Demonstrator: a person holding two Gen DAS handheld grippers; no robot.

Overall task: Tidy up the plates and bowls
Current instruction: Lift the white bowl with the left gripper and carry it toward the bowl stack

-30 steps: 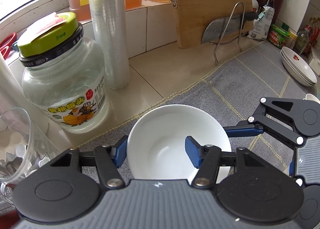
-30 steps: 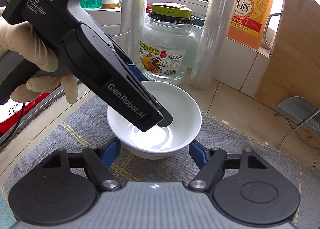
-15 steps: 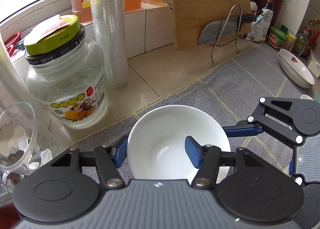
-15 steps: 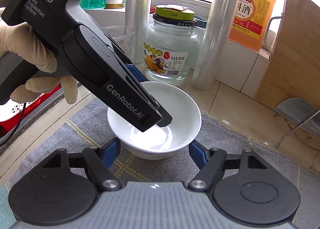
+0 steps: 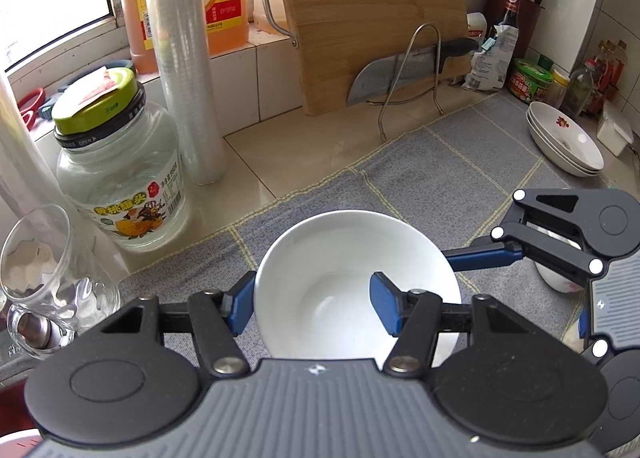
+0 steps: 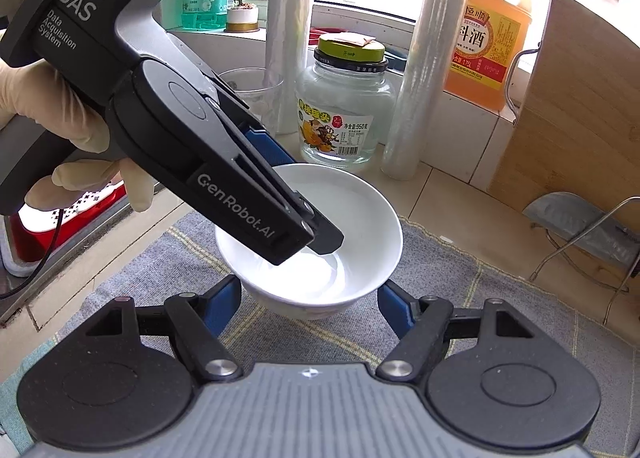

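A plain white bowl (image 5: pixel 332 258) hangs just above the grey mat (image 5: pixel 460 162), and both grippers hold it. My left gripper (image 5: pixel 314 304) is shut on the bowl's near wall, one blue pad outside and one inside. In the right wrist view the same bowl (image 6: pixel 360 214) sits between the two blue pads of my right gripper (image 6: pixel 310 304), which press on its lower sides. There the left gripper (image 6: pixel 308 200) reaches in from the upper left, held by a gloved hand (image 6: pixel 76 138). A stack of shallow white plates (image 5: pixel 568 146) lies at the far right of the mat.
A glass jar with a green lid (image 5: pixel 120 178), a drinking glass (image 5: pixel 44 274) and rolls of cling film (image 5: pixel 188 70) stand close on the left. A wooden cutting board (image 5: pixel 372 22) and a cleaver on a wire rack (image 5: pixel 400 74) stand behind. Another small bowl (image 5: pixel 556 278) lies under the right gripper.
Both grippers have risen and pulled back a little with the bowl still between them. The jar, glass and counter have slid in both views. Neither grip has changed.
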